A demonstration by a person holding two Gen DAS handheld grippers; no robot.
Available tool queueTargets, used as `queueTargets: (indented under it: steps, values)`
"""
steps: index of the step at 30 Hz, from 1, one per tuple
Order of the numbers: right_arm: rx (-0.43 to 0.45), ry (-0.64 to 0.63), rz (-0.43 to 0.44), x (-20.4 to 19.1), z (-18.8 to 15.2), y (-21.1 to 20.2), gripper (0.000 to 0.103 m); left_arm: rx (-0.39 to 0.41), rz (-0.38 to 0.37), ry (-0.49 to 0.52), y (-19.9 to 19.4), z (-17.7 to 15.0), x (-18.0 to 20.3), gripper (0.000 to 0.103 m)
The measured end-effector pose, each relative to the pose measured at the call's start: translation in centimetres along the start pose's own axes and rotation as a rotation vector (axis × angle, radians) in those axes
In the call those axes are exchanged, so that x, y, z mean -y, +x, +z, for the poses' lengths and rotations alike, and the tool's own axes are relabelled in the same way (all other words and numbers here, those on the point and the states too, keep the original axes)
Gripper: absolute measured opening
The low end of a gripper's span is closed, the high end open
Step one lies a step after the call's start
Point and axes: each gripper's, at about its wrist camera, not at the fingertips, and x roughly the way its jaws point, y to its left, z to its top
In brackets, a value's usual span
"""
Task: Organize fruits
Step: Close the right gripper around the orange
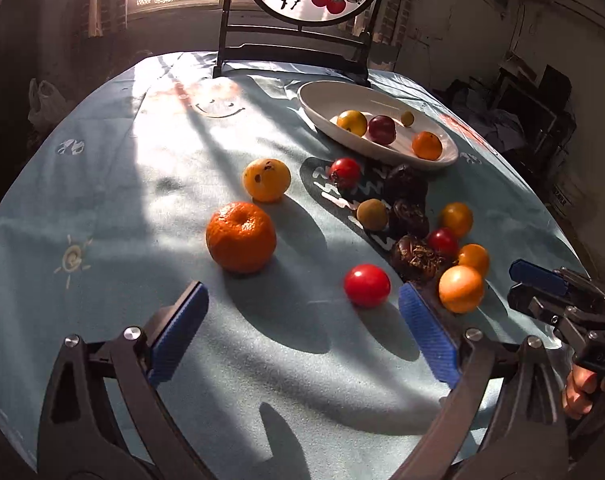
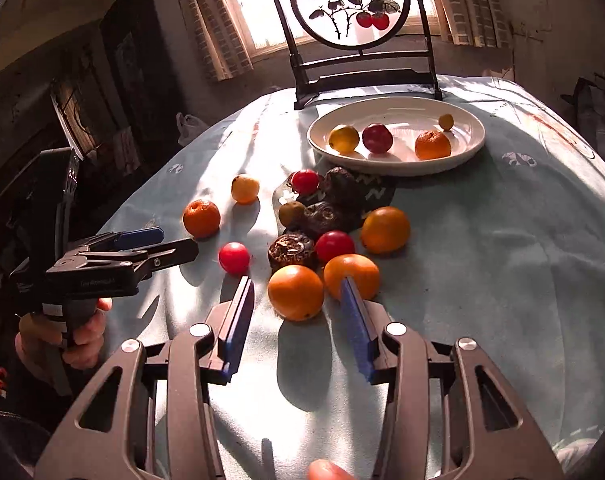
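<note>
Fruit lies scattered over the blue tablecloth (image 1: 114,208) in the left wrist view, while the white oval plate (image 1: 322,92) at the far side holds only four pieces: a yellow one, a dark red one, a small green one and a small orange. The left gripper (image 1: 302,304) hangs with its jaws spread wide and nothing between them, low over the cloth. A red tomato (image 1: 367,285) sits just ahead, nearer its right finger, and a large mandarin (image 1: 241,237) lies ahead to the left. Beyond these a cluster of dark, wrinkled fruit, small oranges and another tomato waits untouched.

From the right wrist view, the right gripper (image 2: 296,306) is also released, its blue pads apart on either side of the nearest orange (image 2: 296,292), not yet closed on it. A second orange (image 2: 352,274) lies just behind the right pad.

By my judgement the sorting is early to midway: four fruits are plated and about a dozen remain on the cloth.
</note>
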Motion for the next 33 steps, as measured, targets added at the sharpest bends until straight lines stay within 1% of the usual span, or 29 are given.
queueTargets:
  steps: [1, 2, 3, 6, 10, 12, 18, 19, 21, 22, 26, 30, 32, 33]
  values:
    - [-0.022, 0.012, 0.011, -0.1, -0.1, 0.5, 0.045, -0.009, -0.001, -0.003, 0.2, -0.2, -0.1, 0.098]
    - [-0.035, 0.022, 0.011, -0.1, -0.3, 0.9, 0.045, -0.033, -0.010, -0.012, 0.5, -0.3, -0.3, 0.098]
    - [-0.048, 0.027, 0.004, -0.1, -0.4, 1.2, 0.045, -0.039, -0.018, -0.021, 0.6, -0.3, -0.4, 0.098]
    - [-0.076, 0.045, -0.012, 0.0, -0.4, 2.3, 0.045, -0.036, -0.045, -0.043, 0.6, -0.4, -0.9, 0.098]
    - [-0.109, 0.087, -0.022, 0.6, -0.2, 3.8, 0.045, -0.040, -0.048, -0.067, 0.7, -0.5, -1.3, 0.098]
    - [-0.119, 0.099, -0.009, 0.7, -0.1, 4.2, 0.045, -0.040, -0.053, -0.076, 0.8, -0.5, -1.4, 0.098]
    - [-0.123, 0.109, -0.010, 0.5, 0.2, 4.7, 0.045, -0.047, -0.084, -0.102, 1.0, -0.5, -1.9, 0.098]
    - [-0.120, 0.111, -0.009, 0.5, 0.2, 4.7, 0.045, -0.049, -0.086, -0.108, 1.1, -0.5, -2.0, 0.098]
    - [-0.113, 0.124, -0.012, 0.8, 0.1, 4.6, 0.040, -0.049, -0.089, -0.116, 1.1, -0.5, -2.1, 0.098]
    - [-0.108, 0.134, -0.008, 1.0, 0.1, 4.5, 0.039, -0.050, -0.089, -0.117, 1.1, -0.5, -2.1, 0.098]
    - [-0.084, 0.151, -0.011, 1.3, -0.1, 4.0, 0.039, -0.063, -0.083, -0.119, 1.4, -0.5, -2.1, 0.098]
    - [-0.029, 0.156, 0.028, 1.5, -0.2, 2.9, 0.039, -0.061, -0.084, -0.141, 1.5, -0.5, -2.4, 0.098]
    - [-0.011, 0.156, 0.044, 1.6, -0.2, 2.5, 0.039, -0.043, -0.093, -0.148, 1.3, -0.3, -2.7, 0.097]
    - [-0.005, 0.154, 0.049, 1.5, -0.2, 2.4, 0.039, -0.038, -0.082, -0.137, 1.2, -0.1, -2.7, 0.097]
